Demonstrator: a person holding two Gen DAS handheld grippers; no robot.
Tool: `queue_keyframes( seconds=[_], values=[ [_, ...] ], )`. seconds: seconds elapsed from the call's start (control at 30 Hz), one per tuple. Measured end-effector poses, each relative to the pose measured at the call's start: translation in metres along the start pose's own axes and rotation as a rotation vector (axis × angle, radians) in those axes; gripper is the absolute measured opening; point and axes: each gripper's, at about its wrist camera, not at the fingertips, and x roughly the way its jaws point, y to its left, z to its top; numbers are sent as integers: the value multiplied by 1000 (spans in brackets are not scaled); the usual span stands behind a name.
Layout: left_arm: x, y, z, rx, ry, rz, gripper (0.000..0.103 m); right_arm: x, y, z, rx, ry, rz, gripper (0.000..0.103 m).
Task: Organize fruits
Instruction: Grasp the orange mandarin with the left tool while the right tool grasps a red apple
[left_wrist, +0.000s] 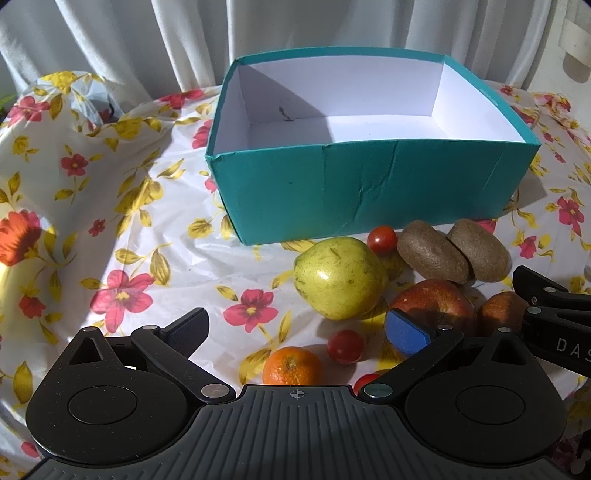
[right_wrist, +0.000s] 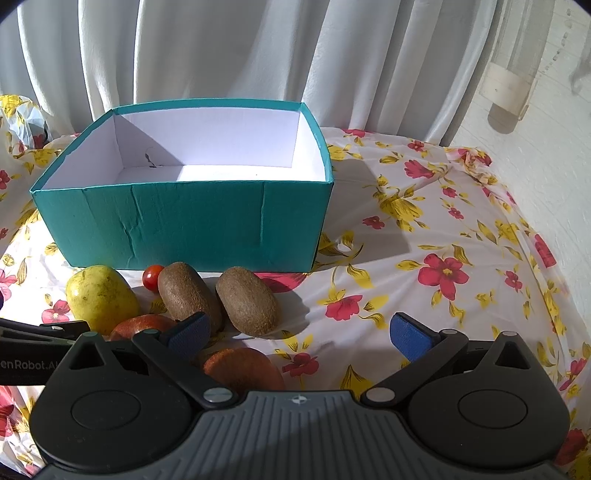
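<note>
Both grippers hover low over the floral tablecloth, jaws spread wide, nothing between them. Left gripper sits above the mandarin and a cherry tomato; its right blue pad is in front of the red apple. Right gripper has its left pad in front of the nearer kiwi; a reddish fruit lies between its fingers on the cloth, not gripped. Half hidden and in shadow, so possibly a second apple, can't confirm.

Teal cardboard box is open, white inside, no fruit in it, only a small dark mark on its inner wall. All fruit is on the cloth in front of the box's near wall: yellow-green apple, a second cherry tomato close to the wall, two kiwis side by side and touching, with the second kiwi on the right. A third tomato peeks out beside the left gripper body.

White curtain behind the table.
</note>
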Motion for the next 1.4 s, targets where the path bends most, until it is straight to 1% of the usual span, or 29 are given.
queue_keyframes(
  seconds=[0.1, 0.17, 0.2, 0.27, 0.3, 0.33, 0.37, 0.4, 0.47, 0.53, 0.63, 0.67, 0.73, 0.8, 0.87, 0.97, 1.0, 1.03, 1.07, 1.13, 1.3, 1.4],
  values=[
    [-1, 1, -1, 0, -7, -5, 103, -3, -3, -2, 10, -8, 3, 103],
    [-5, 4, -2, 0, -34, -21, 103, -6, -5, -4, 23, -14, 9, 103],
    [-8, 6, -3, -2, -63, -30, 103, -8, -7, -5, 29, -23, 16, 103],
    [-18, 11, -9, 3, -154, -55, 103, -14, -9, -6, 33, -42, 24, 103],
    [-23, 13, -13, 25, -203, -61, 103, -16, -10, -7, 35, -53, 25, 103],
    [-27, 13, -17, 59, -235, -63, 103, -18, -11, -8, 35, -62, 26, 103],
    [-28, 12, -22, 89, -250, -55, 103, -20, -11, -9, 35, -64, 26, 103],
    [-28, 12, -26, 115, -251, -53, 103, -20, -12, -10, 37, -63, 24, 103],
    [-24, 13, -35, 143, -228, -77, 103, -21, -14, -13, 42, -57, 25, 103],
    [-20, 18, -44, 138, -211, -96, 103, -22, -16, -16, 48, -47, 27, 103],
    [-15, 24, -57, 135, -199, -94, 102, -25, -18, -22, 55, -44, 27, 103],
    [-14, 26, -59, 132, -196, -103, 100, -25, -18, -23, 57, -44, 28, 103],
    [-7, 26, -60, 129, -173, -129, 85, -24, -17, -26, 51, -40, 34, 103],
    [5, 24, -61, 128, -130, -129, 79, -24, -15, -28, 42, -33, 44, 103],
    [12, 23, -62, 131, -108, -136, 74, -25, -13, -29, 31, -36, 59, 103],
    [16, 23, -63, 123, -87, -167, 64, -28, -10, -30, 11, -48, 58, 103],
    [18, 23, -62, 123, -78, -178, 58, -29, -9, -30, 7, -50, 55, 103],
    [20, 23, -62, 122, -66, -183, 54, -29, -9, -31, 4, -51, 54, 103],
    [22, 23, -62, 123, -56, -181, 53, -29, -8, -31, 3, -50, 55, 103],
    [28, 23, -61, 126, -28, -172, 47, -30, -8, -33, 3, -45, 60, 103],
    [28, 32, -56, 81, -38, -216, 44, -31, -6, -37, 5, -36, 87, 103],
    [19, 36, -54, 69, -66, -217, 44, -28, -2, -41, 0, -30, 101, 102]
  ],
)
